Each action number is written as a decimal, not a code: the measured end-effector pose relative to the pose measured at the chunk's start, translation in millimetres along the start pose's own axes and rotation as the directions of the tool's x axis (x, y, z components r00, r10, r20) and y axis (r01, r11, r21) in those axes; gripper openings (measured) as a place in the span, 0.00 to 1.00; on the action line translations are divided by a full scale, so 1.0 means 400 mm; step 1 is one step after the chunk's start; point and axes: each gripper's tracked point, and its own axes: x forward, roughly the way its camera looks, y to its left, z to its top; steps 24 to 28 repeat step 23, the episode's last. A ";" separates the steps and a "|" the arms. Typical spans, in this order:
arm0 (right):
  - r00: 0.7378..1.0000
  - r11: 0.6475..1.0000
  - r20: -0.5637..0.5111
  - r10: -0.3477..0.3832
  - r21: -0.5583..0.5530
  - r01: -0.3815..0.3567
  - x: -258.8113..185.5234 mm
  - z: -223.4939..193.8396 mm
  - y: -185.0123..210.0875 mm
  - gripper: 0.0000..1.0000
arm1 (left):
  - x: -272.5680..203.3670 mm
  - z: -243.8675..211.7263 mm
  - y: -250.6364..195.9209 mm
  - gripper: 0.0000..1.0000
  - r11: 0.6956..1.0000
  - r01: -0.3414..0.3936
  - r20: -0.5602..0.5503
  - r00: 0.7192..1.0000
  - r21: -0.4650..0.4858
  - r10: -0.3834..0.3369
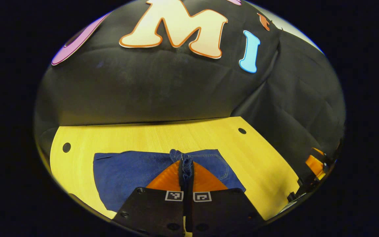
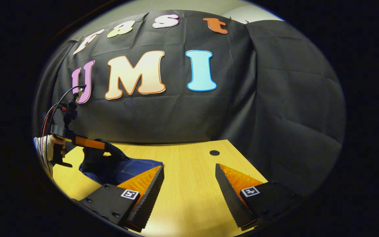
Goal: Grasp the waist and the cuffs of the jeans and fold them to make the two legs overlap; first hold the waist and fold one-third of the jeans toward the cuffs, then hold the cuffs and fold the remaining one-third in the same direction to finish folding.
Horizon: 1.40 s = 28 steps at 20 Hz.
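Observation:
Dark blue jeans [image 1: 133, 174] lie folded on the yellow wooden table [image 1: 150, 138]. My left gripper [image 1: 186, 164] is shut on a bunched edge of the denim, which rises pinched between its fingers. In the right gripper view the jeans [image 2: 133, 169] lie at the left, with the left gripper [image 2: 97, 158] and the hand holding it over them. My right gripper [image 2: 189, 171] stands open above bare table, to the right of the jeans, with nothing between its fingers. Which part of the jeans is pinched I cannot tell.
Black cloth walls close the table at the back and right. Round dark holes [image 1: 66, 147] [image 1: 242, 130] mark the tabletop near its far corners. The right gripper [image 1: 314, 168] shows at the right edge of the left gripper view. A sleeve [image 2: 43, 148] shows at far left.

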 end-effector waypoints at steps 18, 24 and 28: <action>0.926 0.964 0.313 0.209 0.092 -0.249 -0.202 0.264 0.304 0.95 | -0.496 0.085 -0.047 0.94 0.937 -0.347 0.507 0.815 0.042 0.280; 0.886 0.948 0.394 0.243 0.099 -0.304 -0.339 0.327 0.449 0.98 | -0.754 0.057 0.010 0.94 0.908 -0.419 0.570 0.749 0.014 0.337; 0.886 0.948 0.394 0.243 0.099 -0.304 -0.339 0.327 0.449 0.98 | -0.754 0.057 0.010 0.94 0.908 -0.419 0.570 0.749 0.014 0.337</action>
